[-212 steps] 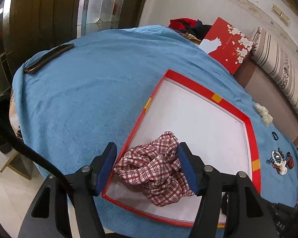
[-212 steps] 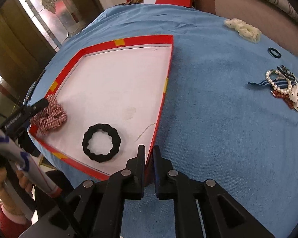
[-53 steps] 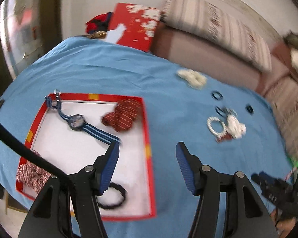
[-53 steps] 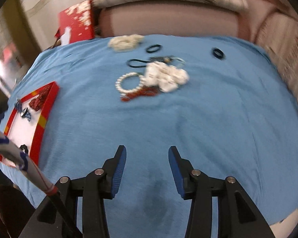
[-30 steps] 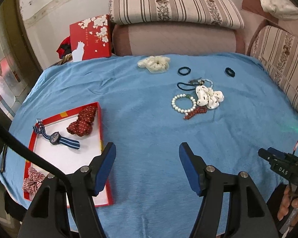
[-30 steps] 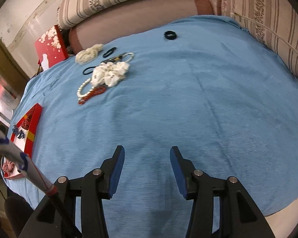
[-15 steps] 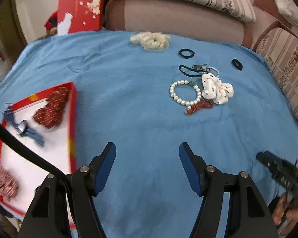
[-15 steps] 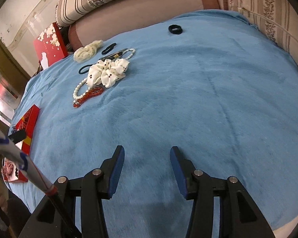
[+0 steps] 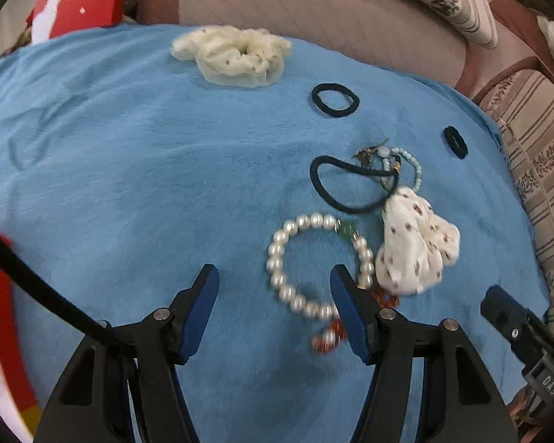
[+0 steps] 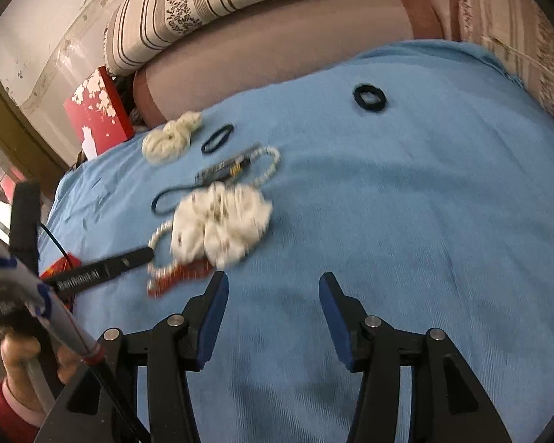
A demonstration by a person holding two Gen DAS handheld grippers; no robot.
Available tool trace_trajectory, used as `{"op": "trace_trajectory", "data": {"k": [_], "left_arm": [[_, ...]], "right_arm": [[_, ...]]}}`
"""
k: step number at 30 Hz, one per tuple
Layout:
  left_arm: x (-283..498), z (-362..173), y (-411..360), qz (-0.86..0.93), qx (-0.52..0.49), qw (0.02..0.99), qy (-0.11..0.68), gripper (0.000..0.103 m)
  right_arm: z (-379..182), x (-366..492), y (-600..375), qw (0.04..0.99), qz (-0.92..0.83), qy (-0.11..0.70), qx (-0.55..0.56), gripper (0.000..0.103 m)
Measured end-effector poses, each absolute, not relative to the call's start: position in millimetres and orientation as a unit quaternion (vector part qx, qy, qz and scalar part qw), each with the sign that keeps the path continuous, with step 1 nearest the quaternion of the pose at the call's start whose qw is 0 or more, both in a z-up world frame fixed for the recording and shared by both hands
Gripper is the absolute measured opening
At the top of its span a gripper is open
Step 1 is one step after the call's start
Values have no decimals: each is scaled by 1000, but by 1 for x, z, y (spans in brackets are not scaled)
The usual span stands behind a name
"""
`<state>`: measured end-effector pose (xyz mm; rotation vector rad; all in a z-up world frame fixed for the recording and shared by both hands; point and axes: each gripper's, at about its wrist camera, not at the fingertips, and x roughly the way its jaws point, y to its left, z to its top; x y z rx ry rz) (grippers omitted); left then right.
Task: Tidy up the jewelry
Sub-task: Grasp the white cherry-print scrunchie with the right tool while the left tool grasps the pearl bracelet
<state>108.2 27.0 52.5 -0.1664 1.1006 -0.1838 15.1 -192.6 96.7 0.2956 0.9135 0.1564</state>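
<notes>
Scrunchie [image 9: 413, 251] touching pearl bracelet [image 9: 314, 258], left tongs [image 9: 273, 280] near

Both tongs, left [image 9: 273, 291] and right [image 10: 273, 301], are black frames with blue pads, silver screws, black cable; a red-and-pink cuffed hand [image 10: 16, 363].

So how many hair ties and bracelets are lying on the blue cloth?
Scrunchies: 2, cream and spotted white
Black hair ties: 3
Bracelets: 3, pearl, red, pale bead
Total: 8
</notes>
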Motion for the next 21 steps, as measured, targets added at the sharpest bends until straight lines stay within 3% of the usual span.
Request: {"op": "trace_trajectory", "data": {"k": [5,7,9,10,12,13,21], "left_arm": [[115,54,23,-111,-78,849,510,60],[113,52,16,-113,-64,852,506,45],[110,50,10,-111,-46,856,503,13],[108,48,5,-104,-32,858,502,9],[106,48,6,-105,-37,859,499,9],[106,49,8,-105,-44,858,501,9],[61,107,31,-117,-89,876,460,9]], "right_arm": [[85,53,-179,876,89,452,142,56],[78,63,-175,872,90,460,144,56],[69,72,-171,867,87,469,146,56],[66,74,-170,866,86,471,147,56],[66,74,-167,870,80,464,144,37],[66,75,-166,868,87,467,145,13],[110,43,-160,890,88,432,115,11]]}}
